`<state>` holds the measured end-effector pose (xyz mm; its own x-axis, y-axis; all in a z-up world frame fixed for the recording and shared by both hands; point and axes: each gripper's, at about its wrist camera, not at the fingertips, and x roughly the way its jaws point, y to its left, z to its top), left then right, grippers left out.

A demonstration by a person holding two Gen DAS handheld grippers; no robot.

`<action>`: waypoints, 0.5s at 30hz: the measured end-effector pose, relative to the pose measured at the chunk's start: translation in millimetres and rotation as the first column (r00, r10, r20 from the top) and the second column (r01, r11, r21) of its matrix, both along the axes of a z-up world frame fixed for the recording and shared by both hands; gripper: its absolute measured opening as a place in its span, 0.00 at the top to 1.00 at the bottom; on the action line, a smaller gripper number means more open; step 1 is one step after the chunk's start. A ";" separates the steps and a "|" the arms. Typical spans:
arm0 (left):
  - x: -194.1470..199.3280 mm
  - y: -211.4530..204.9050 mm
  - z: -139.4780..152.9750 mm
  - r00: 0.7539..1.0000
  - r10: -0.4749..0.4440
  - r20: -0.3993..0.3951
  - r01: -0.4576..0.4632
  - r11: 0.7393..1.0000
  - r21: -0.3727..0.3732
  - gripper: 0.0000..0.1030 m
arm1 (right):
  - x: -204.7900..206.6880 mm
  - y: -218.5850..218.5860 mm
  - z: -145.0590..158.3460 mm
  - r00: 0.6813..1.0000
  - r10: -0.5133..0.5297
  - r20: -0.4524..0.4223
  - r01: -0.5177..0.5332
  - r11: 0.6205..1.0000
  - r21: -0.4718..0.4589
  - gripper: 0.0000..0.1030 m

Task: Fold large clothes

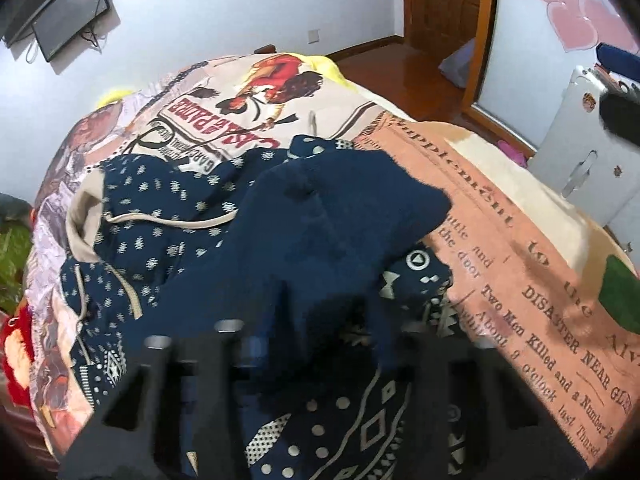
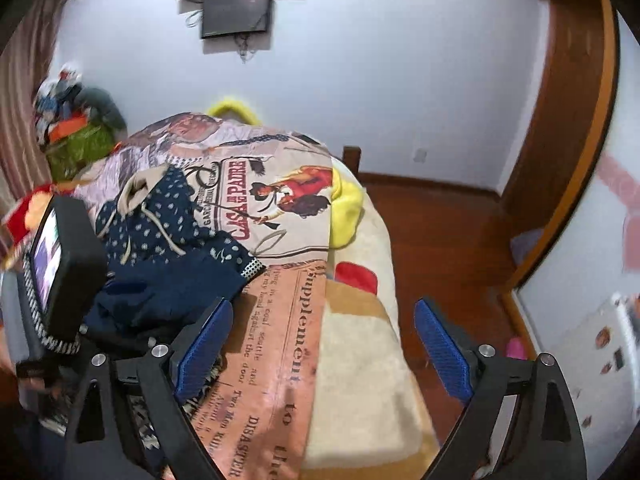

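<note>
A navy hoodie (image 1: 248, 216) with white dots, a beige hood lining and drawstrings lies crumpled on the bed's printed cover (image 1: 520, 264). In the left wrist view its plain navy part rises in a fold from between the black arms of my left gripper (image 1: 312, 344). The cloth bunches there and hides the pads, and the jaws stand narrow on it. In the right wrist view the hoodie (image 2: 160, 240) lies to the left. My right gripper (image 2: 324, 344) is open above the cover near the bed's edge. Its blue pads (image 2: 440, 352) are wide apart with nothing between them.
A cream blanket (image 2: 360, 380) and a yellow plush (image 2: 348, 208) lie under the cover. The wooden floor (image 2: 448, 240) is right of the bed, beside a white cabinet (image 1: 588, 160) and a wooden door (image 1: 444, 4). A clothes pile (image 2: 76, 128) sits at the far left. A screen (image 2: 236, 12) hangs on the wall.
</note>
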<state>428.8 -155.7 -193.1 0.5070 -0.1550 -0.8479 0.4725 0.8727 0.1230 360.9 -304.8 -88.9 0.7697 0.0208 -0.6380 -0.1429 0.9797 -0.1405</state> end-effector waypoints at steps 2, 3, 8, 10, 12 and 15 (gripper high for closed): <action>0.4 3.6 3.2 1.000 0.012 0.013 -0.012 1.000 -0.014 0.89 | -2.1 8.1 -3.9 1.000 0.025 0.001 -0.025 0.999 -0.030 0.10; 0.7 7.1 6.6 1.000 0.022 0.021 -0.021 0.999 -0.031 0.90 | -2.2 11.9 -6.0 0.999 0.035 -0.001 -0.035 0.998 -0.043 0.10; 4.8 47.3 35.4 0.991 0.120 0.060 -0.112 0.985 -0.129 0.94 | 4.9 35.3 -14.8 0.996 0.082 -0.024 -0.083 0.995 -0.059 0.10; 5.6 69.9 46.0 0.983 0.165 0.080 -0.153 0.978 -0.145 0.94 | 9.6 44.7 -15.5 0.995 0.096 -0.035 -0.097 0.994 -0.040 0.10; 5.5 92.6 52.8 0.973 0.211 0.093 -0.196 0.969 -0.152 0.94 | 14.2 52.6 -15.7 0.992 0.116 -0.046 -0.117 0.993 -0.021 0.10; 6.0 133.6 56.2 0.954 0.287 0.086 -0.269 0.947 -0.176 0.95 | 23.2 69.7 -16.5 0.984 0.159 -0.086 -0.158 0.987 0.020 0.10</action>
<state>434.8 -22.1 -136.9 0.6368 -0.1241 -0.7609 0.2003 0.9797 0.0078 384.1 -235.1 -105.4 0.6973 0.1463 -0.7017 -0.3073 0.9454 -0.1083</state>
